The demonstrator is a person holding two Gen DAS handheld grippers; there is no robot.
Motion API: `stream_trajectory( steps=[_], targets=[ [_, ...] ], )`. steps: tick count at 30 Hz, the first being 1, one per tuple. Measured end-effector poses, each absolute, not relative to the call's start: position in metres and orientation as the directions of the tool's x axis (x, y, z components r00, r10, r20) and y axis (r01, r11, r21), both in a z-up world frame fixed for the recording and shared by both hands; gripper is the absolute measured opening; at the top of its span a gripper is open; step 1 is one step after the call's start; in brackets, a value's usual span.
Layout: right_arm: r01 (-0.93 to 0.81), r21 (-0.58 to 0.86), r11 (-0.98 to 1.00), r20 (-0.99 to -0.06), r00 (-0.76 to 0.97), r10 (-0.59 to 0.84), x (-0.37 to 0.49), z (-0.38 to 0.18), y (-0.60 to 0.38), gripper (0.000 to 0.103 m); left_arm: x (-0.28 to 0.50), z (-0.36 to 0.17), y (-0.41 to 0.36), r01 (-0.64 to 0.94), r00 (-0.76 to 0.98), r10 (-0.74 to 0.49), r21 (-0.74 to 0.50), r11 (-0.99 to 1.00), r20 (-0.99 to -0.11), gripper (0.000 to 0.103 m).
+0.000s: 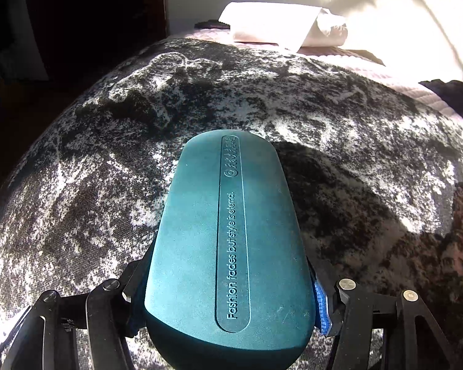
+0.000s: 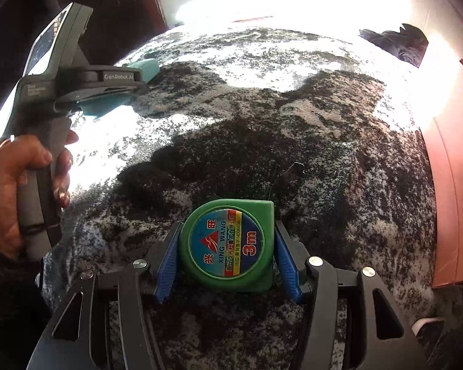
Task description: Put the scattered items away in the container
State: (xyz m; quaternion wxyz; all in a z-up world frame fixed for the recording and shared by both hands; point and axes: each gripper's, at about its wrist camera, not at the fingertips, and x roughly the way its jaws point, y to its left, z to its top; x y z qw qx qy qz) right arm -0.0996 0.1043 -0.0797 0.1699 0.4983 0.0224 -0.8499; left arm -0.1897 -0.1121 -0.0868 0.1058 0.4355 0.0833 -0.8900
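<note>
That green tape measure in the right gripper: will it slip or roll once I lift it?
The green tape measure looks like a rigid plastic case, so it probably won't flex. The blue pads press its flat sides, which likely limits slipping. Its squared corner suggests it won't roll. The dark strap may dangle.
</note>
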Motion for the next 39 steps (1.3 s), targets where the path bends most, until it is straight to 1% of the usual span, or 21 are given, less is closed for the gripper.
stream_trajectory(
  steps=[3, 6, 10, 14, 18, 23, 28, 33, 34, 36, 37, 39],
  targets=[
    [0.311, 0.145, -0.939, -0.83, -0.478, -0.287, -0.086, -0.063, 0.108, 0.059, -0.155, -0.072, -0.099, 0.226, -0.635, -0.124, -0.03, -0.974, -0.762, 0.066],
    [0.308, 0.155, -0.939, -0.807, -0.508, -0.3, -0.072, -0.047, 0.113, 0.059, -0.125, -0.058, -0.092, 0.199, -0.664, -0.108, -0.036, -0.979, -0.74, 0.066],
    [0.316, 0.14, -0.938, -0.773, -0.557, -0.303, -0.048, -0.025, 0.116, 0.059, -0.089, -0.035, -0.087, 0.172, -0.708, -0.098, -0.037, -0.984, -0.7, 0.066],
    [0.321, 0.121, -0.939, -0.727, -0.615, -0.304, -0.02, -0.001, 0.123, 0.059, -0.057, -0.009, -0.076, 0.146, -0.755, -0.112, 0.001, -0.989, -0.646, 0.066],
    [0.319, 0.107, -0.942, -0.676, -0.671, -0.304, 0.007, 0.024, 0.132, 0.059, -0.032, 0.014, -0.06, 0.119, -0.791, -0.109, 0.024, -0.993, -0.602, 0.066],
    [0.292, 0.095, -0.952, -0.608, -0.74, -0.288, 0.036, 0.056, 0.154, 0.059, -0.012, 0.043, -0.035, 0.07, -0.827, -0.071, 0.023, -0.997, -0.557, 0.066],
    [0.225, 0.068, -0.972, -0.534, -0.815, -0.226, 0.053, 0.089, 0.189, 0.059, -0.011, 0.077, 0.004, 0.002, -0.86, -0.015, 0.027, -1.0, -0.51, 0.066],
    [0.072, 0.091, -0.993, -0.447, -0.888, -0.105, 0.053, 0.128, 0.259, 0.059, -0.03, 0.12, 0.071, -0.1, -0.888, 0.068, 0.047, -0.994, -0.454, 0.064],
    [0.035, 0.101, -0.994, -0.431, -0.899, -0.075, 0.052, 0.135, 0.276, 0.059, -0.034, 0.128, 0.087, -0.123, -0.892, 0.088, 0.052, -0.991, -0.444, 0.063],
    [-0.039, 0.124, -0.991, -0.399, -0.917, -0.014, 0.05, 0.151, 0.309, 0.059, -0.042, 0.145, 0.12, -0.169, -0.896, 0.127, 0.062, -0.984, -0.426, 0.045],
    [-0.076, 0.137, -0.988, -0.383, -0.924, 0.018, 0.048, 0.158, 0.326, 0.059, -0.047, 0.153, 0.137, -0.192, -0.896, 0.148, 0.065, -0.979, -0.418, 0.04],
    [-0.139, 0.147, -0.979, -0.363, -0.929, 0.077, 0.042, 0.169, 0.357, 0.059, -0.06, 0.163, 0.17, -0.245, -0.885, 0.201, 0.052, -0.968, -0.419, 0.04]
  ],
)
